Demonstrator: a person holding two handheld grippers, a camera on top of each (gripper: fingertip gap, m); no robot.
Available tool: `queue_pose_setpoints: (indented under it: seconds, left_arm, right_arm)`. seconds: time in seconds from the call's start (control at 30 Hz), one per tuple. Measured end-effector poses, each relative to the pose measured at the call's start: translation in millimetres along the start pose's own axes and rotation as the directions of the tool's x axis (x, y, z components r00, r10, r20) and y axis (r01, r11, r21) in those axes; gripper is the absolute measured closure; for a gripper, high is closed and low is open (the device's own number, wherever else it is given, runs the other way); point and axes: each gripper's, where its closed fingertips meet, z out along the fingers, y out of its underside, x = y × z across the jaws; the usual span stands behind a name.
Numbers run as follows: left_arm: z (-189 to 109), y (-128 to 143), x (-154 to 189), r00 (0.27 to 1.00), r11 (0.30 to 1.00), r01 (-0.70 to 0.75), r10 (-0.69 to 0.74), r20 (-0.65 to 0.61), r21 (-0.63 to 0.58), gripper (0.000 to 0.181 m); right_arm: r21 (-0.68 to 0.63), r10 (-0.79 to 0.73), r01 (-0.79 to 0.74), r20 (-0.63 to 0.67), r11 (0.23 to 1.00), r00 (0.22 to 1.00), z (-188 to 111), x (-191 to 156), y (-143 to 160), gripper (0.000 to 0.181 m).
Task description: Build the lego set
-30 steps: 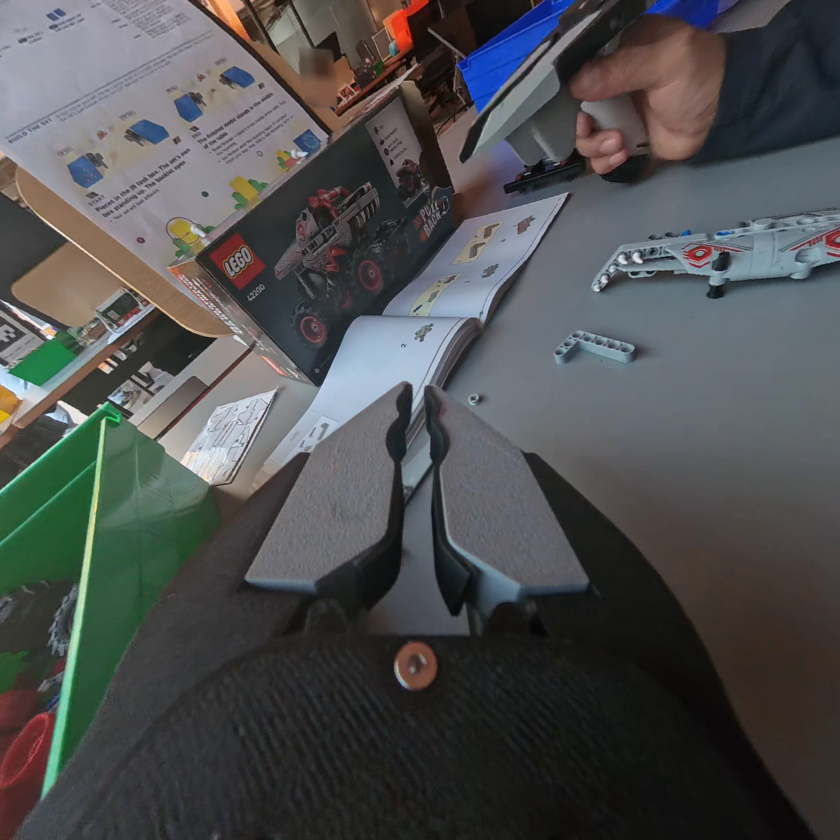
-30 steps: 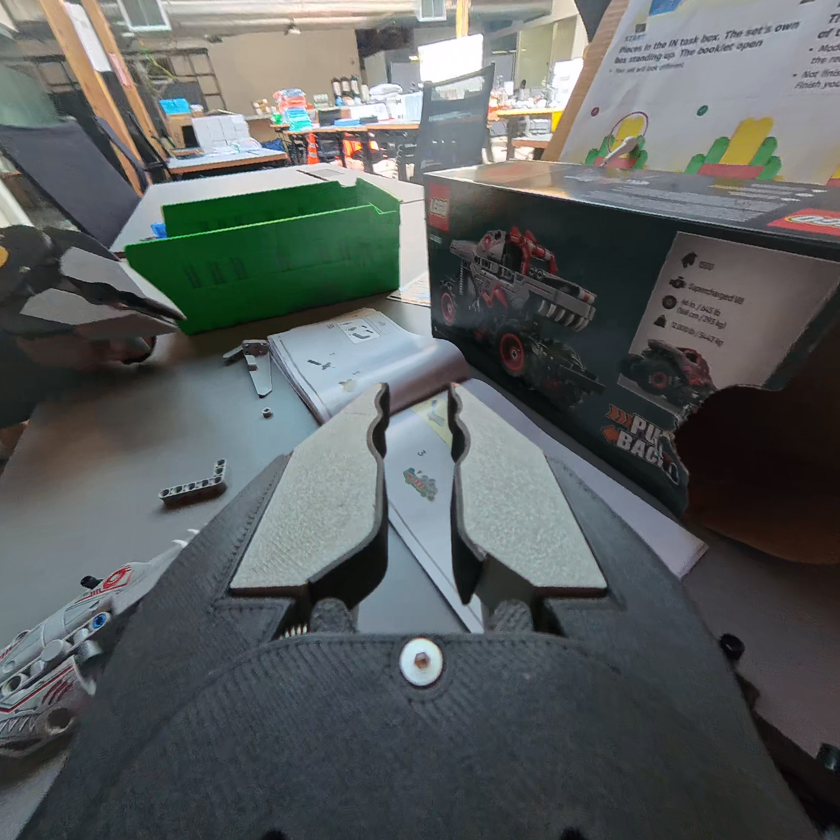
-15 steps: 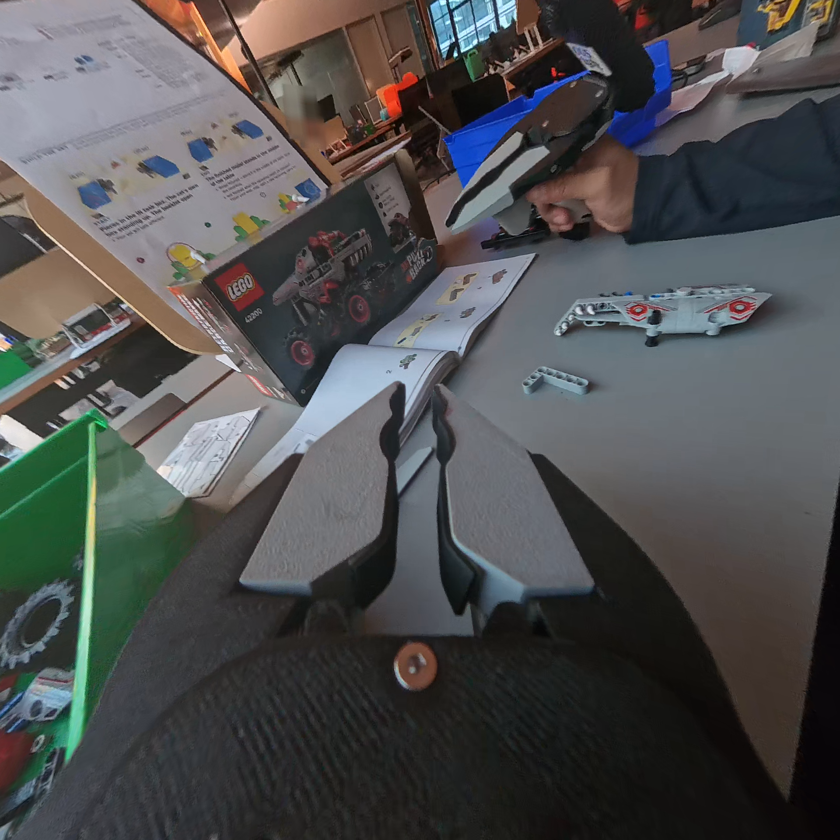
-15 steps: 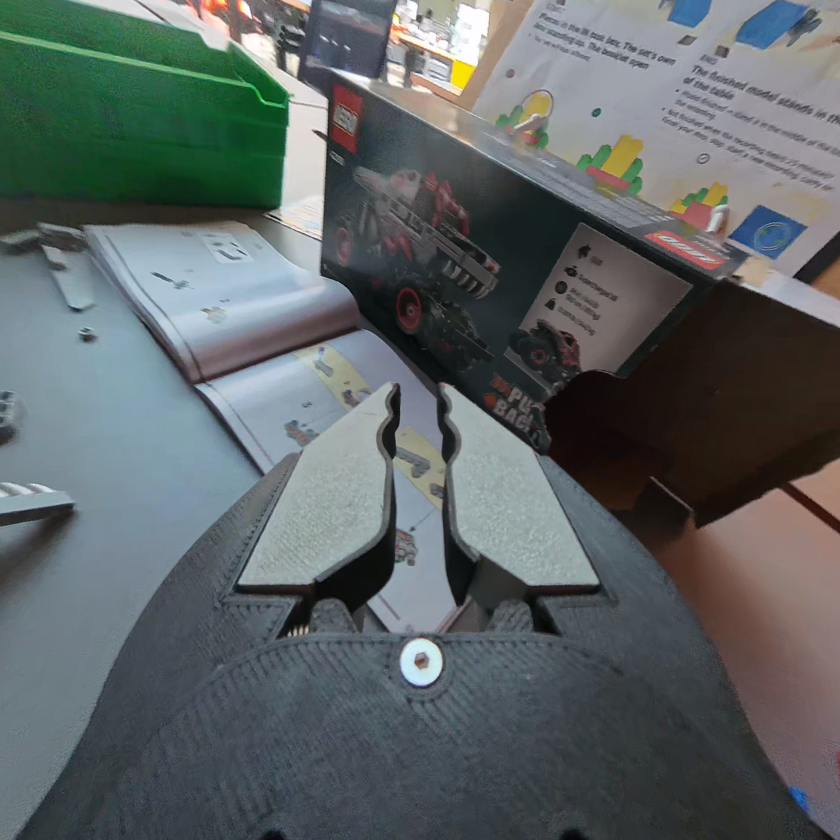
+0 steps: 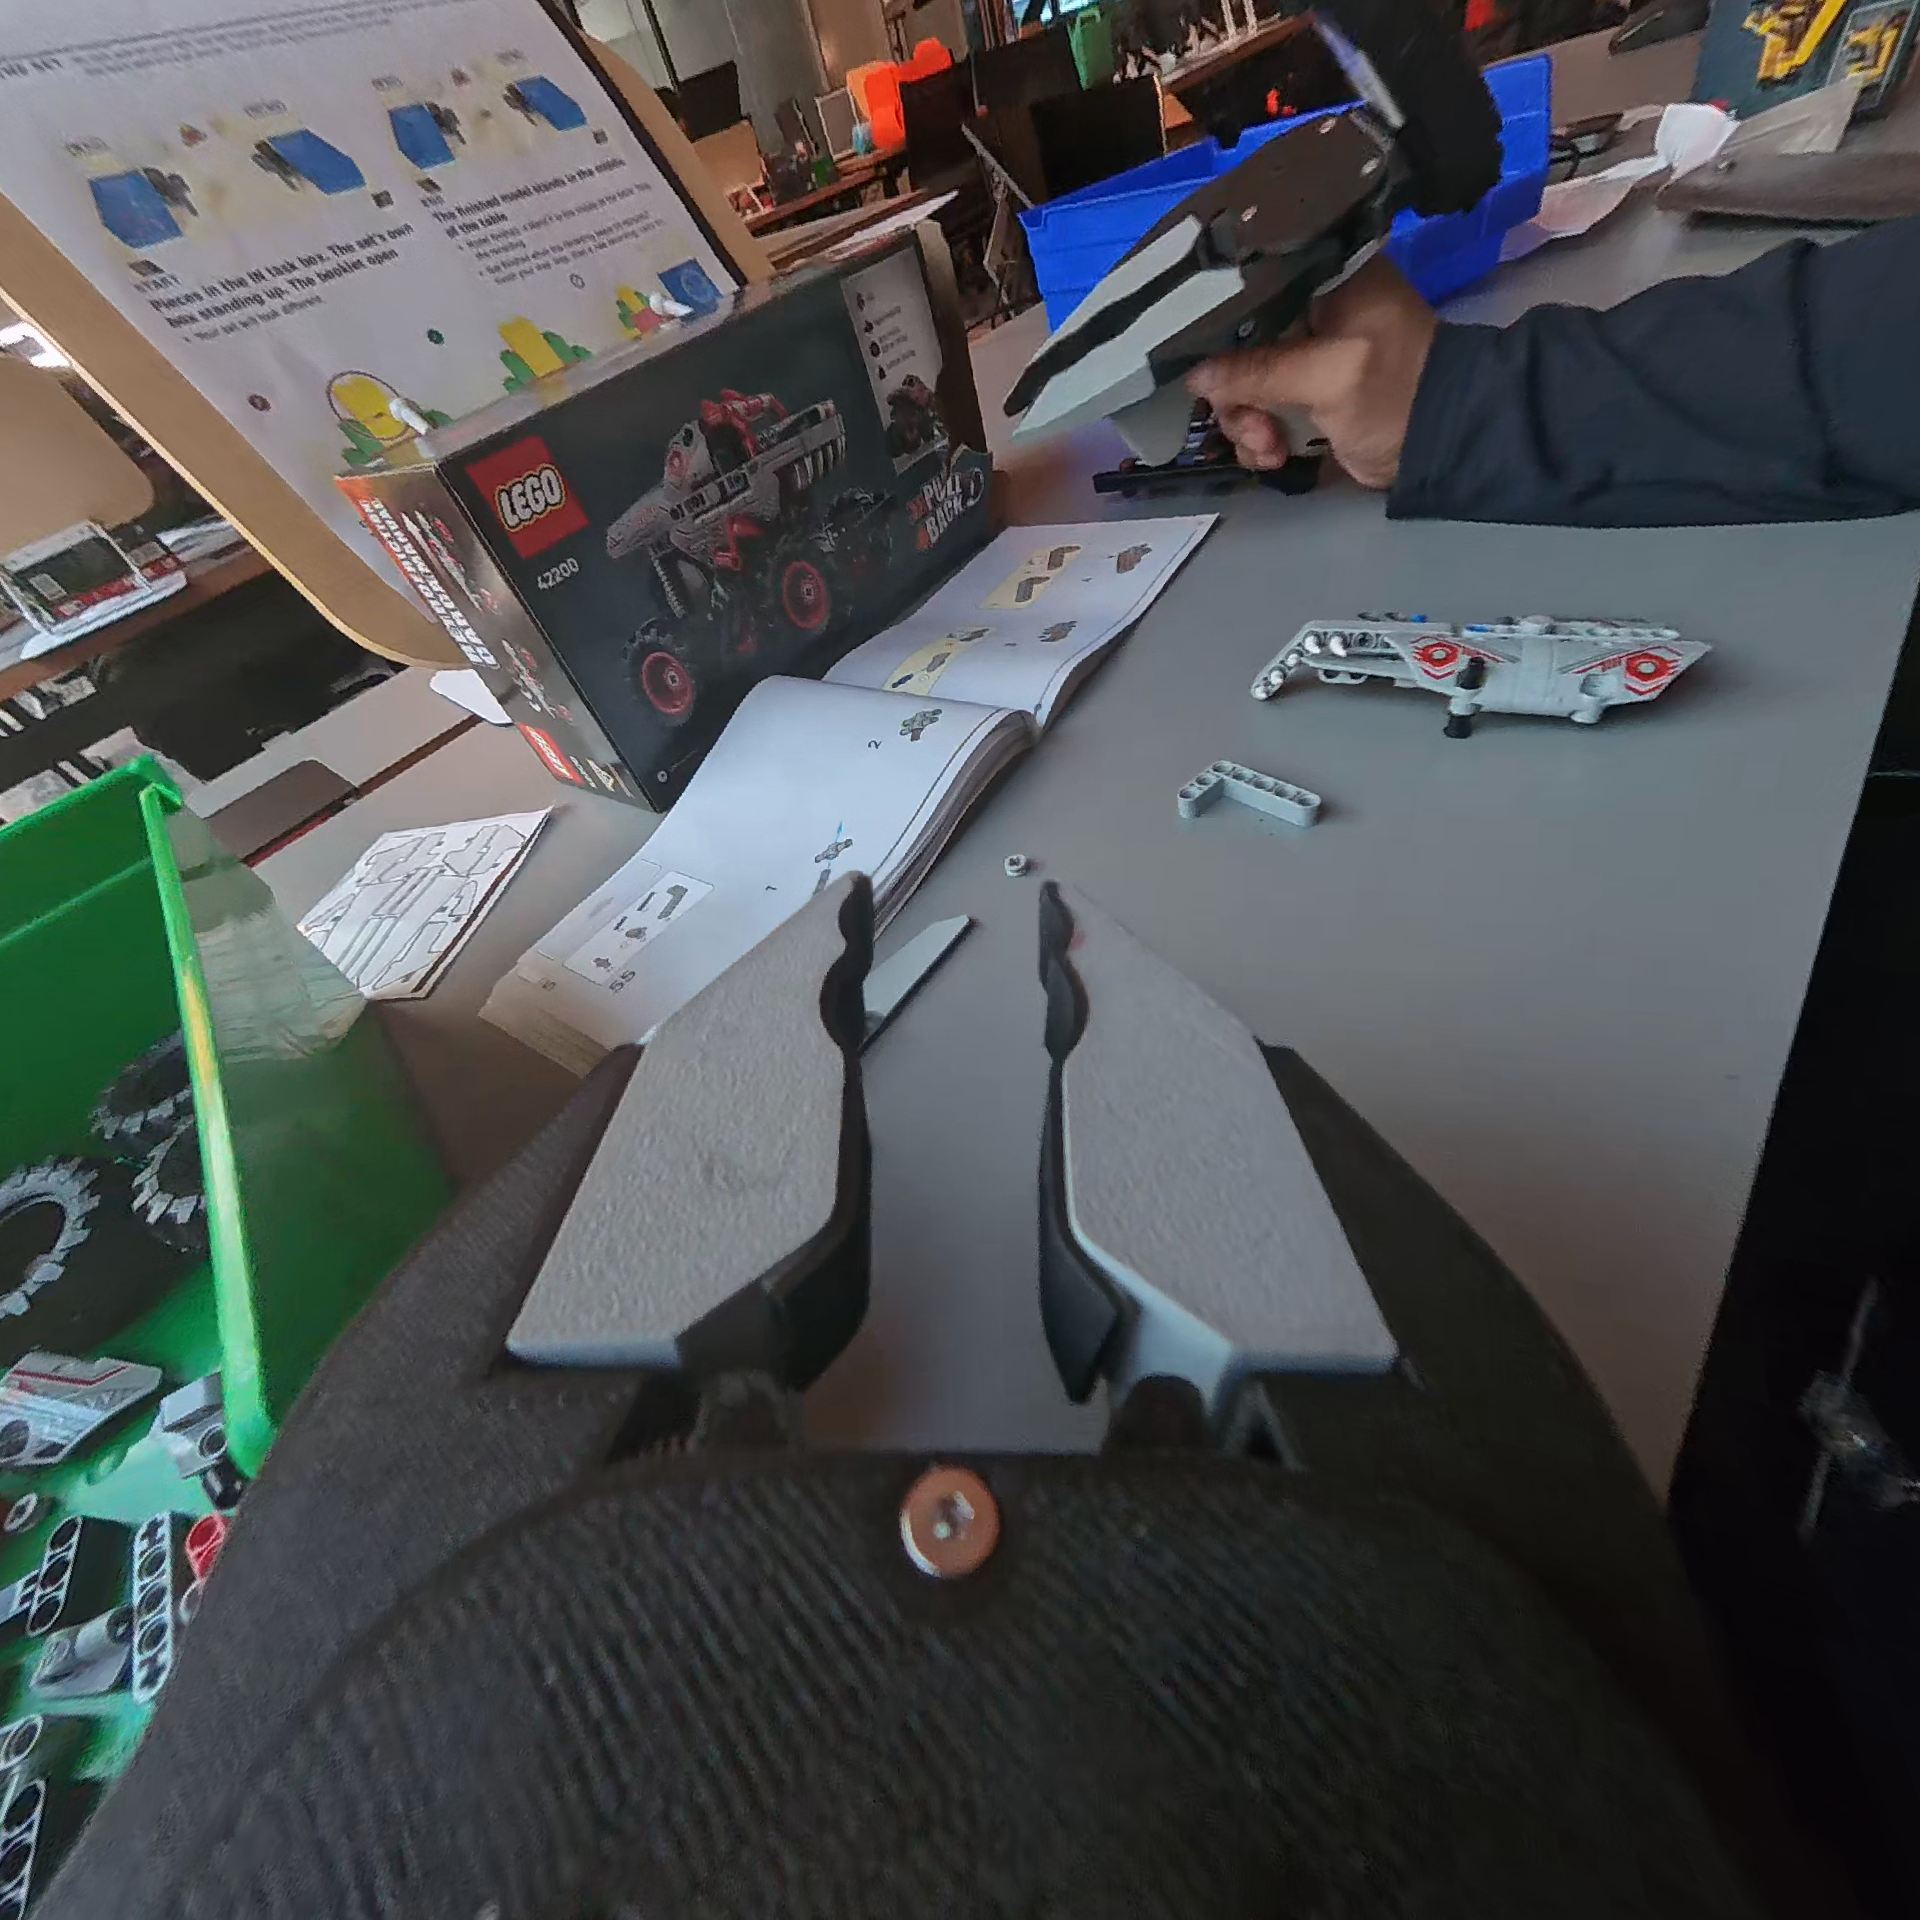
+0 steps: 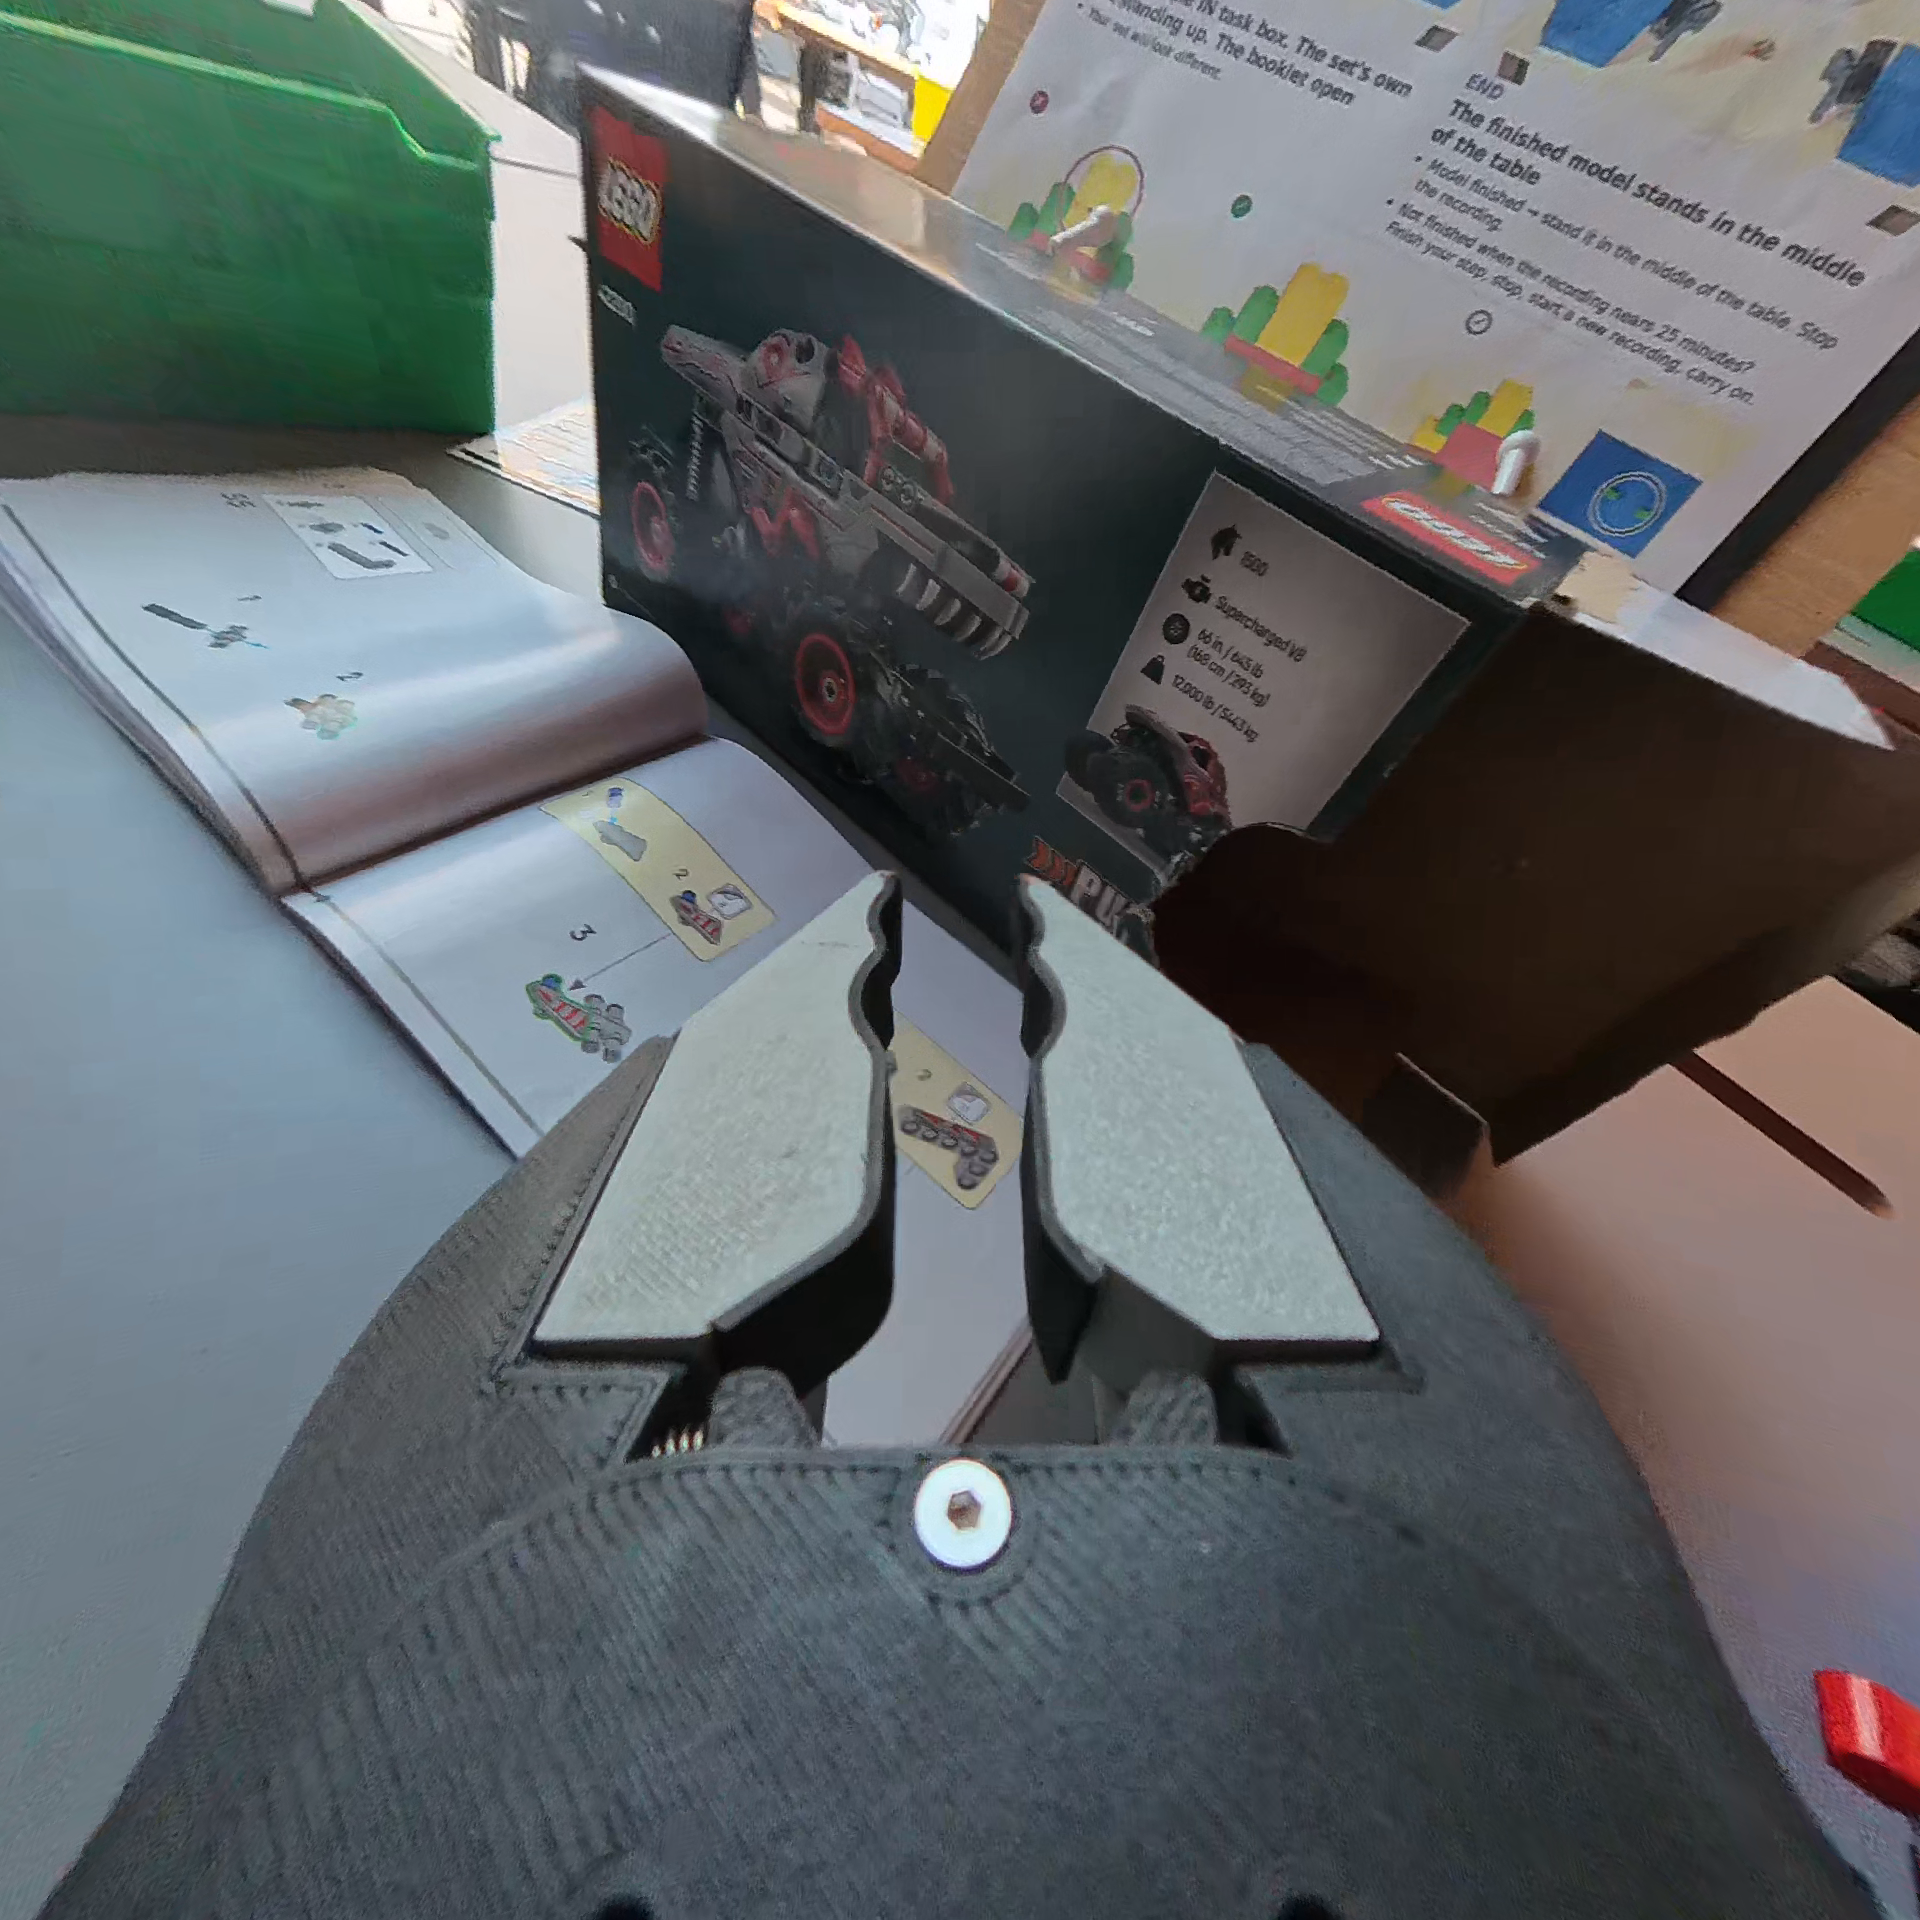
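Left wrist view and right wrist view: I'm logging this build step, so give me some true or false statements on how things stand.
1. The left hand-held gripper is open and empty. True.
2. The grey L-shaped piece lies inside the green bin. False: it lies on the table.
3. The instruction booklet lies open. True.
4. The right hand-held gripper grips a tyre. False: it holds nothing.

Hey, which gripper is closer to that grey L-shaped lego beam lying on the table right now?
Left. The left gripper hovers open just short of the L-shaped beam. The right gripper is held up farther off, near the set box beyond the booklet.
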Motion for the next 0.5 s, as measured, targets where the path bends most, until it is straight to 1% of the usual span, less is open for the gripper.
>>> queue_pose_setpoints:
  seconds: [0.03, 0.13, 0.27, 0.33, 0.43, 0.5]
  left_arm:
    - [1, 1, -1, 1.000, 1.000, -0.001, 0.001, 0.011, -0.011, 0.148]
    - [2, 4, -1, 0.999, 0.999, -0.022, 0.023, 0.029, -0.033, 0.142]
    - [0, 5, -1, 0.998, 0.999, -0.036, 0.038, 0.052, -0.038, 0.143]
    - [1, 7, -3, 0.999, 0.999, -0.018, 0.020, 0.047, -0.048, 0.149]
    - [4, 13, -9, 0.998, 0.995, 0.051, -0.047, 0.045, -0.084, 0.145]
    - [3, 12, -11, 0.996, 0.994, 0.084, -0.082, 0.042, -0.074, 0.144]
  right_arm:
    - [0.025, 0.011, -0.012, 0.023, 1.000, 1.000, -2, -4, -4, 0.165]
    - [0.072, 0.029, -0.038, 0.121, 0.997, 0.992, -4, -21, -13, 0.166]
    - [0.075, 0.036, -0.057, 0.263, 0.996, 0.964, -3, -45, -16, 0.164]
    - [0.076, 0.026, -0.051, 0.292, 0.996, 0.956, -5, -51, -16, 0.163]
    - [0.077, 0.015, -0.040, 0.305, 0.996, 0.952, -6, -55, -16, 0.164]
    - [0.076, 0.028, -0.055, 0.311, 0.996, 0.950, -6, -55, -17, 0.163]
